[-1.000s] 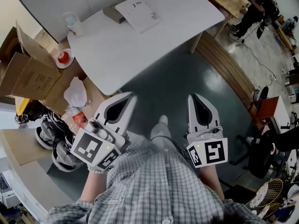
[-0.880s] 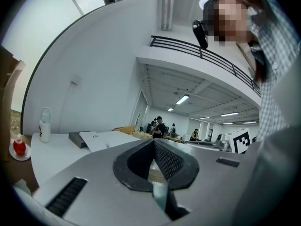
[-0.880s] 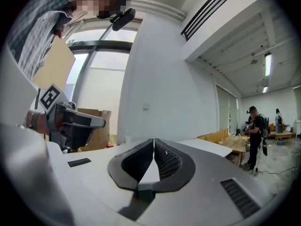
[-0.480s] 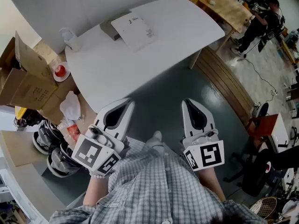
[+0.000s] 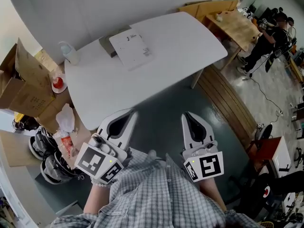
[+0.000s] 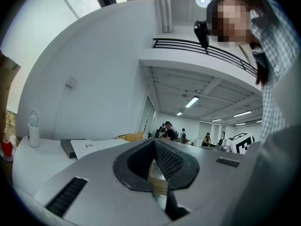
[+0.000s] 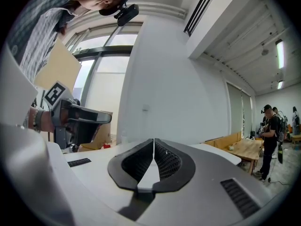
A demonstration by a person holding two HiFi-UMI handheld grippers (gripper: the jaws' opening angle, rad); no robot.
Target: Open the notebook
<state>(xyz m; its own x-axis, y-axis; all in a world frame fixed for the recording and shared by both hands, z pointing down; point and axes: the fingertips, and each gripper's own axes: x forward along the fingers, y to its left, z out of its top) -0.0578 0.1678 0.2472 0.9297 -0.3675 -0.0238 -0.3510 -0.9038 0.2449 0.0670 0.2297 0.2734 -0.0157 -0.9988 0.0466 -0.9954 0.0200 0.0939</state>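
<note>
The notebook (image 5: 131, 49), white-covered and closed, lies at the far side of the white table (image 5: 156, 56), partly over a flat grey block (image 5: 105, 45). Both grippers hang level in front of the person's checked shirt, short of the table's near edge. My left gripper (image 5: 132, 111) is shut with nothing in it, and so is my right gripper (image 5: 185, 115). In the left gripper view the notebook (image 6: 92, 146) shows far off, left of the closed jaws of that gripper (image 6: 154, 143). The right gripper view shows its gripper (image 7: 154, 140) shut, with the table (image 7: 214, 149) beyond.
A small bottle (image 5: 70, 52) stands on the table's left corner. Cardboard boxes (image 5: 23, 87), a red thing on a plate (image 5: 58, 83), bags and helmets (image 5: 47, 153) crowd the left. A wooden table (image 5: 232, 20) and people (image 5: 268, 37) are at the right.
The table and notebook have slid down and nearer in the head view as the person and both grippers move towards them. Both grippers stay shut.
</note>
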